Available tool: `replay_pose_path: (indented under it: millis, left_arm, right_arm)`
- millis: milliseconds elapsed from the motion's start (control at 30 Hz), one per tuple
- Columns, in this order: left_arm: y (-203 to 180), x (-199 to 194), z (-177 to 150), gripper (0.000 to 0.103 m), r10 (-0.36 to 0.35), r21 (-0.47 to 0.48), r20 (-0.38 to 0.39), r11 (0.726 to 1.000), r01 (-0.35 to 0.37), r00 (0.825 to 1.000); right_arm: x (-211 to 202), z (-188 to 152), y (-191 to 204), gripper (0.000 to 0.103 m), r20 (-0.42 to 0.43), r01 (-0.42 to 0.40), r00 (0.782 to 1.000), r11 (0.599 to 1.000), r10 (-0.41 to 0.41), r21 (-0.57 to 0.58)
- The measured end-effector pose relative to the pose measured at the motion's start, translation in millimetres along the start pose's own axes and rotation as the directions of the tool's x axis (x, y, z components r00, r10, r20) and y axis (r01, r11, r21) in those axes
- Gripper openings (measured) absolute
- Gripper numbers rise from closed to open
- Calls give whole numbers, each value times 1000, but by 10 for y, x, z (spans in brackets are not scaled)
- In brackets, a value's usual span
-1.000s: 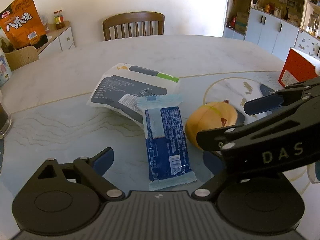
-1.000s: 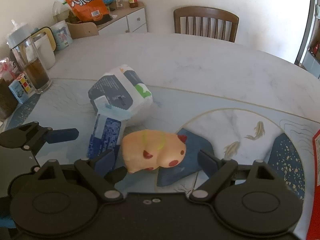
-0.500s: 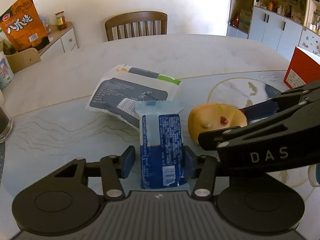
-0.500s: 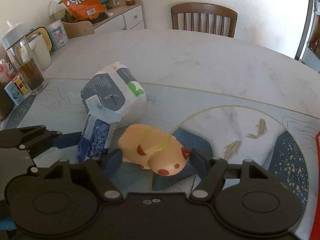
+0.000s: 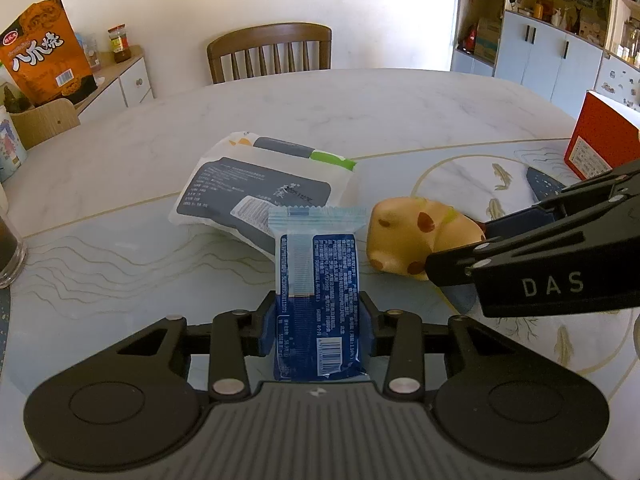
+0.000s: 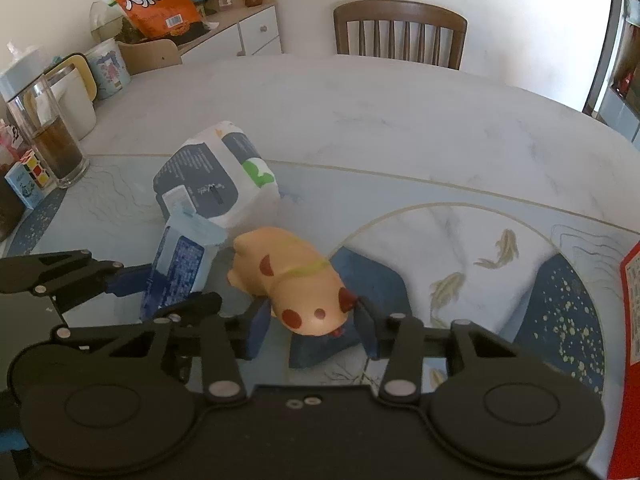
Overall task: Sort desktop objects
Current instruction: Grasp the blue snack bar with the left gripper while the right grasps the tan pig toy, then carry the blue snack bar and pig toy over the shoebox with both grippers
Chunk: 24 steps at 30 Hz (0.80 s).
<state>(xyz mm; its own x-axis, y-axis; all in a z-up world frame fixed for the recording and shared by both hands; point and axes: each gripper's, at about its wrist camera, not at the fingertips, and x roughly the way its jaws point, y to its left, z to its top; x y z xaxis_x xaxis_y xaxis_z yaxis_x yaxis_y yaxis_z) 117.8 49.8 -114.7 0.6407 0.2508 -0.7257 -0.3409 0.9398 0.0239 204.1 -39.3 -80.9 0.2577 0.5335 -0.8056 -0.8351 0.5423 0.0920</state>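
Note:
My left gripper (image 5: pixel 318 320) is shut on a blue snack packet (image 5: pixel 316 288), held by its near end and lifted off the table; the packet also shows in the right wrist view (image 6: pixel 180 268). My right gripper (image 6: pixel 310 320) is shut on a yellow toy pig with red spots (image 6: pixel 296 284), which also shows in the left wrist view (image 5: pixel 416 236). A white and dark grey bag (image 5: pixel 260 196) lies flat just behind both; it also shows in the right wrist view (image 6: pixel 216 176).
The marble table (image 5: pixel 320 112) has a fish-pattern mat (image 6: pixel 480 240). A red box (image 5: pixel 600 140) stands at the right edge. A glass of dark drink (image 6: pixel 56 140), a small cube box (image 6: pixel 28 176) and jugs stand at the left. A wooden chair (image 5: pixel 272 52) is behind.
Both grippers have closed: the left on the blue packet, the right on the toy pig. Both objects have lifted and turned a little.

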Motion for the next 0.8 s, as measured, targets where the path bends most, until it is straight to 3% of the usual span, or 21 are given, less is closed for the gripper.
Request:
replay_pose_path:
  millis: [67, 167, 300, 633, 667, 700, 767, 800]
  left_arm:
    - [4, 2, -6, 38, 0, -3, 0, 1000, 0, 1000]
    - [11, 0, -10, 38, -1, 0, -1, 1000, 1, 1000]
    - [2, -11, -23, 38, 2, -1, 0, 1000, -2, 1000]
    - [1, -14, -42, 37, -3, -4, 1, 1000, 3, 1000]
    - [1, -15, -45, 37, -4, -5, 0, 1000, 4, 1000]
    - [1, -16, -46, 37, -5, -5, 0, 1000, 5, 1000]
    - [3, -19, -43, 36, -8, -10, -2, 1000, 8, 1000]
    - [9, -17, -32, 36, -10, -12, -2, 1000, 10, 1000]
  right_arm:
    - [-6, -6, 6, 48, 7, 4, 1000, 1000, -4, -1]
    - [-30, -10, 5, 67, 24, -10, 1000, 1000, 10, 9]
    - [-27, 19, -13, 74, 39, -27, 999, 999, 26, 42]
    - [203, 59, 29, 73, 15, -34, 999, 999, 34, 27]
    - [227, 58, 34, 70, 11, -38, 999, 999, 38, 26]
    - [242, 57, 37, 60, 7, -44, 999, 999, 44, 29]
    - [246, 57, 44, 50, 7, -53, 999, 998, 53, 31]
    - [241, 59, 47, 49, 6, -56, 998, 998, 55, 33]
